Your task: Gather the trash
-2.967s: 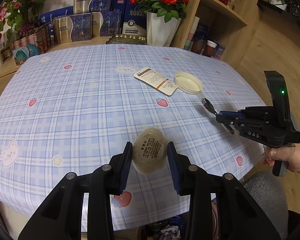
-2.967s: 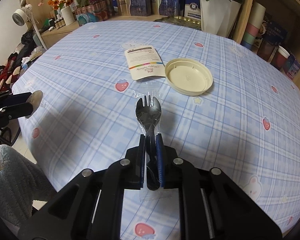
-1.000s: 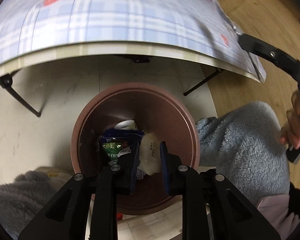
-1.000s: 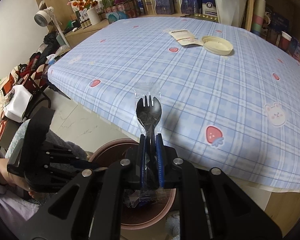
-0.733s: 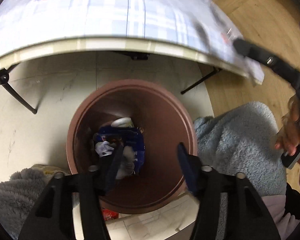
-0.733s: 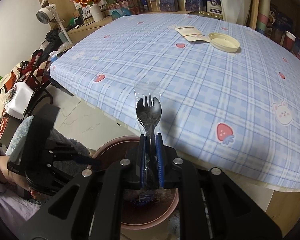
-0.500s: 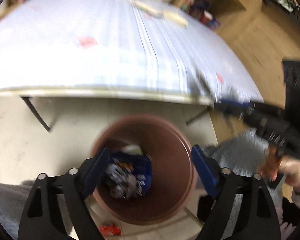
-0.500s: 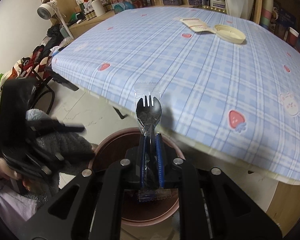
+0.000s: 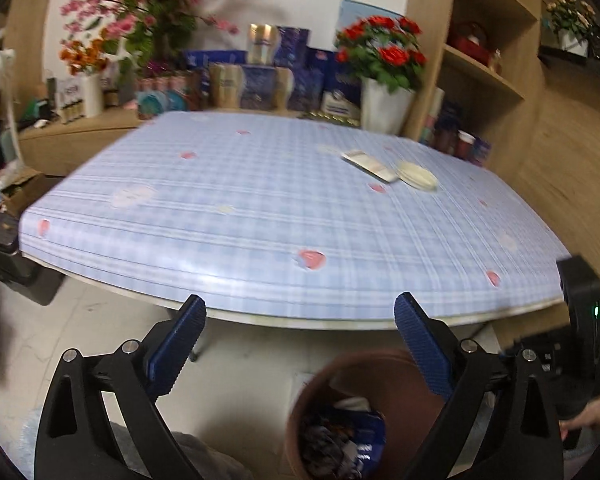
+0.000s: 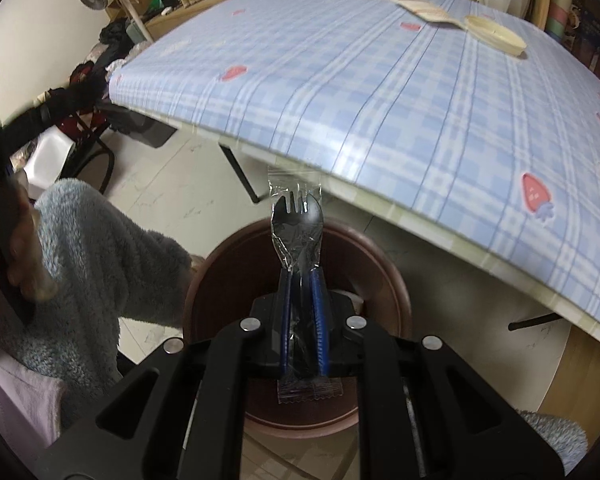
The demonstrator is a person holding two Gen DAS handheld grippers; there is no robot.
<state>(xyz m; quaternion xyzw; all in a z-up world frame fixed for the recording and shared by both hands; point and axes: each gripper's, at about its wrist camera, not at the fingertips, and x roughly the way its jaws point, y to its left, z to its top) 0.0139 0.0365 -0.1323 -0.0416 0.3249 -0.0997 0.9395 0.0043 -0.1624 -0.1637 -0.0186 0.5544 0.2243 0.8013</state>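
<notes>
Wrapped spork [image 10: 296,220]: pinched between right gripper [image 10: 302,280] jaws, above the brown bin [image 10: 384,264].
Left gripper [image 9: 300,312]: jaws have just been opening; spread, nothing between.
Bin contents: blurred, apparently wrappers.
Lid [image 9: 417,175], packet [image 9: 370,162]: on tabletop [image 9: 260,200], well beyond the jaws.

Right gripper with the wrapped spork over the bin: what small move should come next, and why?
Probably open the right gripper and let the wrapped black spork drop. It is clamped on the spork and already sits over the brown trash bin, with the spork's head at the far rim. The left gripper is open and empty.
</notes>
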